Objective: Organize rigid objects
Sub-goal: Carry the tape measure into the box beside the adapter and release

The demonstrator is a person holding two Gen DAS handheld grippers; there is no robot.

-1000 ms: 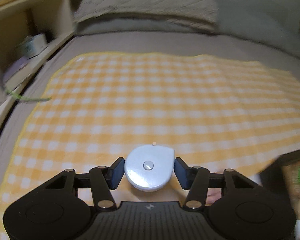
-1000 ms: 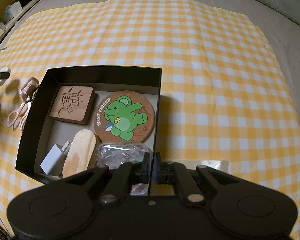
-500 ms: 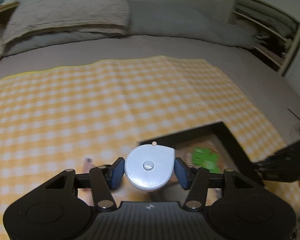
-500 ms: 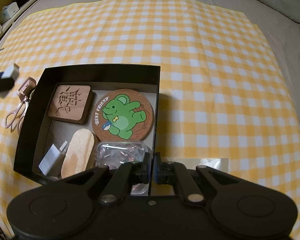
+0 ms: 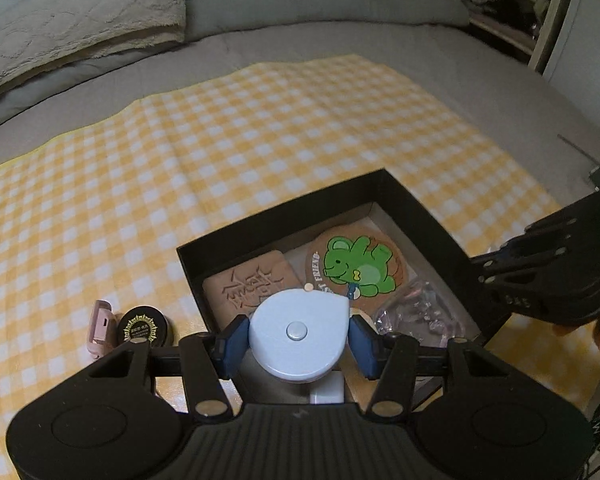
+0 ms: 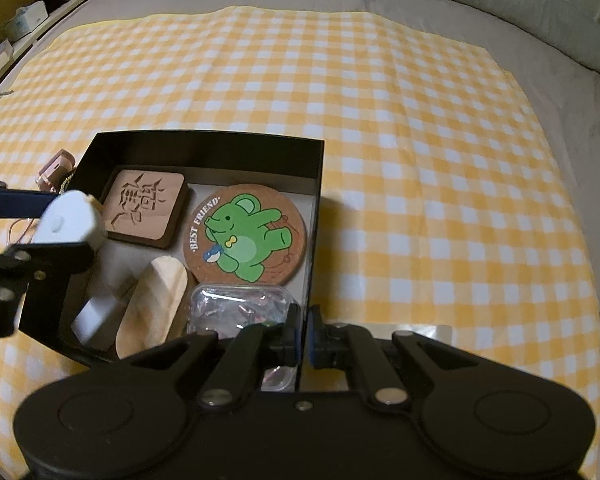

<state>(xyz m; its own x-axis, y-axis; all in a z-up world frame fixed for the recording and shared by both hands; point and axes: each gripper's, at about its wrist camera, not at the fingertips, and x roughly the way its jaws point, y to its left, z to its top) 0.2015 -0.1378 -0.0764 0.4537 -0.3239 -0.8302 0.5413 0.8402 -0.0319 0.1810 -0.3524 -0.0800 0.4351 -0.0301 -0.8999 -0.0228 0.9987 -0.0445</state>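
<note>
My left gripper (image 5: pixel 298 338) is shut on a white teardrop-shaped tape measure (image 5: pixel 298 334) and holds it above the left part of the black box (image 5: pixel 332 192); the tape measure also shows in the right wrist view (image 6: pixel 70 222). My right gripper (image 6: pixel 303 334) is shut on the near right wall of the black box (image 6: pixel 204 148). Inside lie a carved wooden square (image 6: pixel 146 208), a round cork coaster with a green bear (image 6: pixel 244 234), an oval wooden piece (image 6: pixel 152 312), a clear plastic case (image 6: pixel 240 308) and a white block (image 6: pixel 92 318).
A yellow checked cloth (image 6: pixel 420 160) covers the grey bed. A black round tin (image 5: pixel 142 326) and a pink item (image 5: pixel 100 328) lie left of the box. Pillows (image 5: pixel 80 20) are at the far end, shelves (image 6: pixel 16 24) at the far left.
My left gripper has swung right with the tape measure, from over the bare cloth to above the box. My right gripper keeps its hold on the box wall.
</note>
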